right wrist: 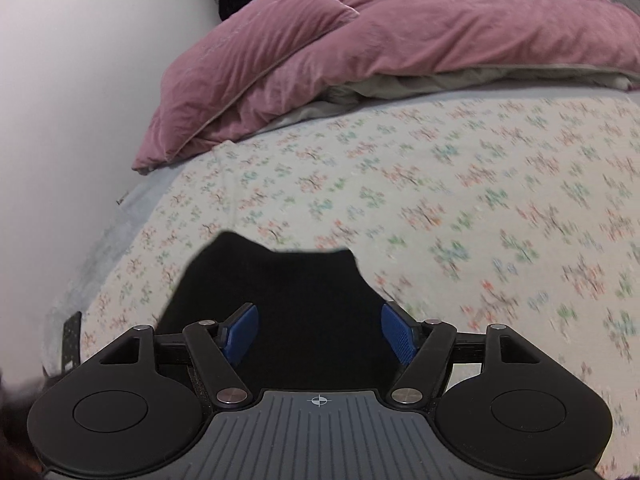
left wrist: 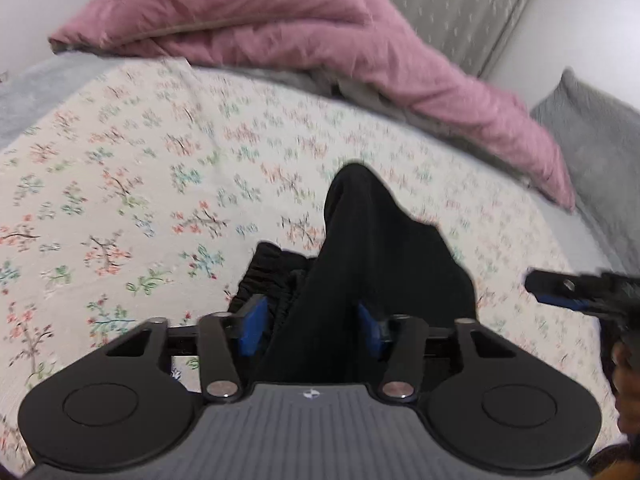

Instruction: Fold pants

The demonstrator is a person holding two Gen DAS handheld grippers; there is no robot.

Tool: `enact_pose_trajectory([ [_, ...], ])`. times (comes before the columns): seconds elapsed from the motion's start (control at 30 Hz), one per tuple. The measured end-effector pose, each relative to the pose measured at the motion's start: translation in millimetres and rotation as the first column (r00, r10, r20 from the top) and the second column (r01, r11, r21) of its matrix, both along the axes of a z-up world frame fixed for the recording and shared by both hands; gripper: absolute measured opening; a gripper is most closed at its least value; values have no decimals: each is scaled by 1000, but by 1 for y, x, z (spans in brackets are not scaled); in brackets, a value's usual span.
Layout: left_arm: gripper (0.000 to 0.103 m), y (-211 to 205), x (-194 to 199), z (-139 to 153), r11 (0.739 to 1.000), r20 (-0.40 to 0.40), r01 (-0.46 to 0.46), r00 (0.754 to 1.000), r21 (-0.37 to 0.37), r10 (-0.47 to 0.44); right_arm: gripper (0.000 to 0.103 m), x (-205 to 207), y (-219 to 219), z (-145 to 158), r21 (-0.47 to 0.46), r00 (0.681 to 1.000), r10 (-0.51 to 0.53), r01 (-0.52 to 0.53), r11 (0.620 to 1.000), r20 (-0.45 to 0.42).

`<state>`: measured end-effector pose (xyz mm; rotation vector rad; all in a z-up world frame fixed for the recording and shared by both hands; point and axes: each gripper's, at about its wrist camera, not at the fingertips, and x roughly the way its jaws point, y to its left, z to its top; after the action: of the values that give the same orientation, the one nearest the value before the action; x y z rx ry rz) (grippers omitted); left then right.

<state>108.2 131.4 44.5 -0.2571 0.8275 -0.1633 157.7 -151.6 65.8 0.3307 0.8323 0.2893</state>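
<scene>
Pants look soft, floppy, light; grab the waistband at 9 o'clock. Left tongs and right tongs both open, gripping nothing.

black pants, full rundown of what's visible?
The black pants are soft, matte dark fabric, lying in a loose bunched heap on the floral bedsheet. A gathered, elastic-looking waistband shows at left. In the left wrist view a fold runs between the left gripper pads; the right gripper stands open over flat cloth.
</scene>
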Motion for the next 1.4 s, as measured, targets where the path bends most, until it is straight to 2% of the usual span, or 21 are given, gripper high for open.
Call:
enact_pose_trajectory([
  [0.03, 42, -1, 3, -3, 1000, -4, 10, 1000, -10, -10, 72, -4, -4, -6, 2, 1000, -4, 4, 1000, -6],
  [0.07, 37, -1, 2, -4, 1000, 11, 4, 1000, -27, -4, 72, -7, -5, -11, 1, 1000, -4, 4, 1000, -12],
  [0.13, 34, -1, -8, 4, 1000, 81, -19, 997, -17, 20, 72, -12, -8, -21, 0, 1000, -6, 6, 1000, -17],
  [0.2, 34, 0, -18, 9, 998, 154, -53, 987, 46, 45, 72, -16, -10, -33, 16, 1000, -4, 5, 1000, -28],
  [0.27, 34, 7, -15, -2, 992, 137, -74, 989, 102, 59, 72, -20, -9, -45, 39, 999, 5, -4, 999, -45],
  [0.37, 36, 23, -6, -27, 993, 84, -61, 995, 105, 52, 72, -19, -3, -64, 63, 997, 15, -10, 998, -74],
  [0.47, 63, 37, -8, -34, 996, 110, -65, 992, 57, 59, 72, -18, 3, -82, 100, 994, 33, -23, 995, -99],
  [0.57, 73, 52, -5, -38, 999, 81, -37, 996, -33, 40, 72, -19, 6, -96, 143, 992, 43, -26, 989, -116],
  [0.63, 81, 65, 2, -41, 992, 38, -32, 999, -120, 37, 72, -19, 5, -104, 188, 992, 42, -19, 982, -121],
  [0.7, 83, 76, 11, -46, 975, -29, -29, 999, -222, 23, 73, -18, 3, -110, 245, 992, 30, 0, 970, -119],
  [0.77, 83, 85, 17, -56, 945, -80, -37, 997, -324, 11, 73, -17, 1, -116, 297, 993, 18, 17, 955, -114],
  [0.83, 79, 93, 22, -67, 894, -112, -31, 993, -448, -21, 73, -14, 1, -119, 335, 994, 8, 28, 942, -108],
  [0.87, 72, 94, 24, -73, 860, -125, -25, 991, -510, -46, 71, -13, 2, -121, 355, 994, 6, 32, 934, -106],
  [0.9, 72, 94, 24, -77, 832, -134, -25, 989, -554, -59, 64, -11, 3, -122, 372, 994, 4, 38, 928, -111],
  [0.93, 70, 91, 24, -79, 827, -129, -21, 990, -562, -63, 53, -9, 4, -124, 375, 993, -8, 53, 926, -121],
  [0.97, 60, 88, 23, -79, 826, -119, -10, 991, -564, -69, 49, -7, 5, -125, 370, 992, -16, 61, 927, -123],
  [1.0, 55, 86, 23, -80, 805, -109, -1, 991, -594, -79, 38, -7, 4, -124, 372, 993, -24, 65, 926, -114],
  [1.03, 52, 86, 22, -80, 784, -107, -3, 991, -620, -80, 33, -9, 2, -122, 382, 995, -29, 64, 922, -97],
  [1.1, 50, 77, 21, -78, 781, -85, 14, 993, -624, -85, 23, -10, -6, -116, 405, 997, -36, 60, 912, -66],
  [1.17, 49, 65, 22, -79, 773, -77, 20, 993, -634, -89, 22, -9, -16, -107, 412, 998, -47, 63, 909, -49],
  [1.4, 48, -4, 50, -79, 760, -11, 68, 995, -646, -98, 21, 12, -70, -82, 346, 995, -96, 85, 935, 18],
])
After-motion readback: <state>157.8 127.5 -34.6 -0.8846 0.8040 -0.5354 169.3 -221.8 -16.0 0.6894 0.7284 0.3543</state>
